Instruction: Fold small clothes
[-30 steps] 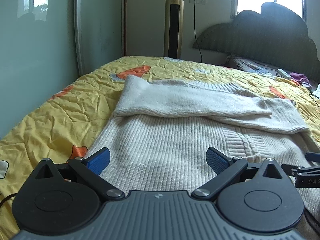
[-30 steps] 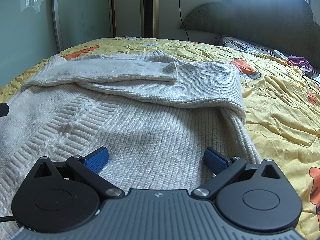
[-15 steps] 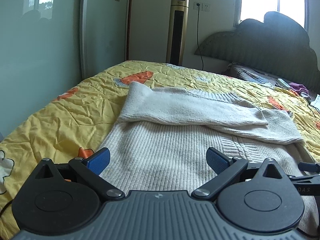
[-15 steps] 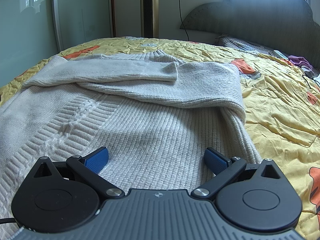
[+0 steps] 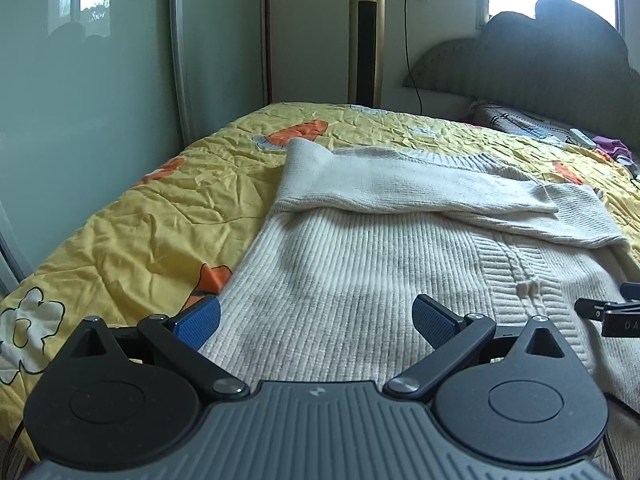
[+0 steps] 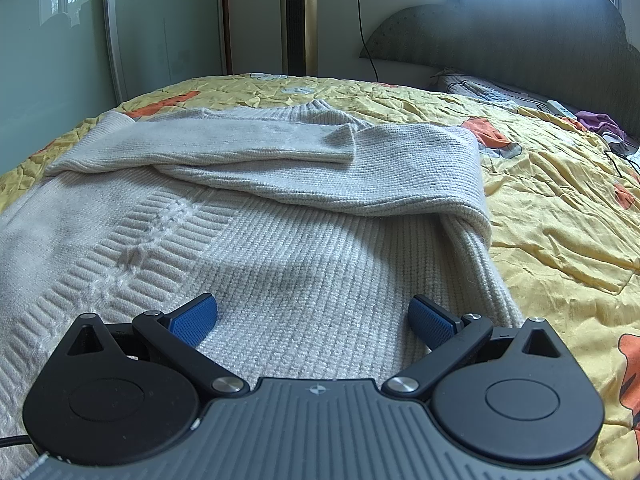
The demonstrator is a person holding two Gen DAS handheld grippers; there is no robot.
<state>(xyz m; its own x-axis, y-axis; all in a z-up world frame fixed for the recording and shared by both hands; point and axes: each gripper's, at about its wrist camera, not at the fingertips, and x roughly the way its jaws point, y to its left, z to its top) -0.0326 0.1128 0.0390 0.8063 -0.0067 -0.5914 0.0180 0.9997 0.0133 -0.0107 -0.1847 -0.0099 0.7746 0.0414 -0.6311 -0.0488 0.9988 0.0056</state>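
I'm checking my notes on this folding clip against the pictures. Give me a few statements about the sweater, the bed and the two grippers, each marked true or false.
1. Both sleeves are folded across the cream sweater. True.
2. The left gripper is clamped on the sweater's hem. False: its jaws stand wide apart, holding nothing.
3. The sweater lies on a yellow quilt. True.
4. The right gripper is shut. False: it is open over the sweater's lower part.
5. A tall gold tower fan stands beyond the bed. True.
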